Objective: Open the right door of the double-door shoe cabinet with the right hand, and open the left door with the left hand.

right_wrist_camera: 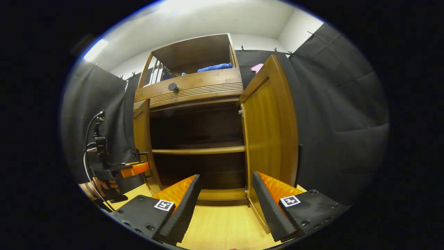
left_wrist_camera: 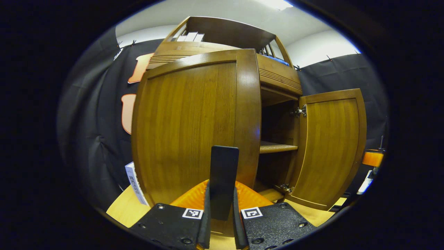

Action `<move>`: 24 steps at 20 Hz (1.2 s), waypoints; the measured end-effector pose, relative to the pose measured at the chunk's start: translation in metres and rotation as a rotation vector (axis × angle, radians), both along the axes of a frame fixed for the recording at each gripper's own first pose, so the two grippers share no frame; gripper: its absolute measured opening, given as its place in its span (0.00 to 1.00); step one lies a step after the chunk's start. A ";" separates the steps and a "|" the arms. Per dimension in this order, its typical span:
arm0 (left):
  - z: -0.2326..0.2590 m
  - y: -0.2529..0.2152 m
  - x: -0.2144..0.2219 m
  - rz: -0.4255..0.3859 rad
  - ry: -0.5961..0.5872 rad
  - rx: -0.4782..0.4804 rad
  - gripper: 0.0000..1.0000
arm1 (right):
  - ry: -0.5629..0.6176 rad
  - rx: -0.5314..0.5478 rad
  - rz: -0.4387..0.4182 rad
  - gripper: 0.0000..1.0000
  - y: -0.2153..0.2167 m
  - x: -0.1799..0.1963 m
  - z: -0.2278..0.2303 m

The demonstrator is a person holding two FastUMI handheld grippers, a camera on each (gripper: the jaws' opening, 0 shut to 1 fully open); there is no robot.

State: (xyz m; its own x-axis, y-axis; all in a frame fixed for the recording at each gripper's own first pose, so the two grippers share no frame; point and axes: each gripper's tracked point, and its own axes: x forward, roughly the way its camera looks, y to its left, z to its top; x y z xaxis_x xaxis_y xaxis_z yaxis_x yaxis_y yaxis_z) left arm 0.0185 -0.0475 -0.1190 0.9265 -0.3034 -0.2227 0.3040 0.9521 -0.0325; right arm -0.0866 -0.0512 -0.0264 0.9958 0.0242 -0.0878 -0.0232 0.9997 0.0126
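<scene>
Brown wood fills both views: the shoe cabinet stands on a pale wooden floor against the black cloth wall. The left gripper view looks at the outer face of the left door, swung out toward me, and past it at the right door, its inner face and hinges showing. The right gripper view looks straight into the open cabinet: a shelf across the middle, a round dark knob on the drawer front above, a blue cloth on top.

My left gripper has its fingers narrow, pinched on the left door's dark upright handle, long axis vertical. In the right gripper view it sits at the left door's edge with a hand behind it.

My right gripper has its fingers spread wide, holding nothing, near the right door's lower edge. That door stands open, edge toward me.
</scene>
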 end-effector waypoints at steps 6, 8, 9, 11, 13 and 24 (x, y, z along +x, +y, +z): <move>0.017 0.045 -0.029 0.155 -0.023 0.016 0.29 | 0.033 0.012 0.080 0.96 0.019 0.022 -0.010; 0.021 0.065 -0.034 0.184 -0.031 0.045 0.27 | 0.030 0.012 0.093 0.96 0.024 0.027 -0.010; 0.026 0.076 -0.037 0.204 -0.038 0.059 0.27 | 0.026 0.012 0.097 0.85 0.026 0.029 -0.009; 0.029 0.091 -0.042 0.245 -0.040 0.067 0.20 | 0.019 0.017 0.110 0.96 0.030 0.033 -0.009; 0.031 0.105 -0.047 0.285 -0.041 0.065 0.19 | 0.018 0.026 0.124 0.96 0.036 0.037 -0.010; 0.042 0.201 -0.051 0.286 -0.034 -0.010 0.07 | 0.030 0.055 0.224 0.85 0.072 0.042 -0.013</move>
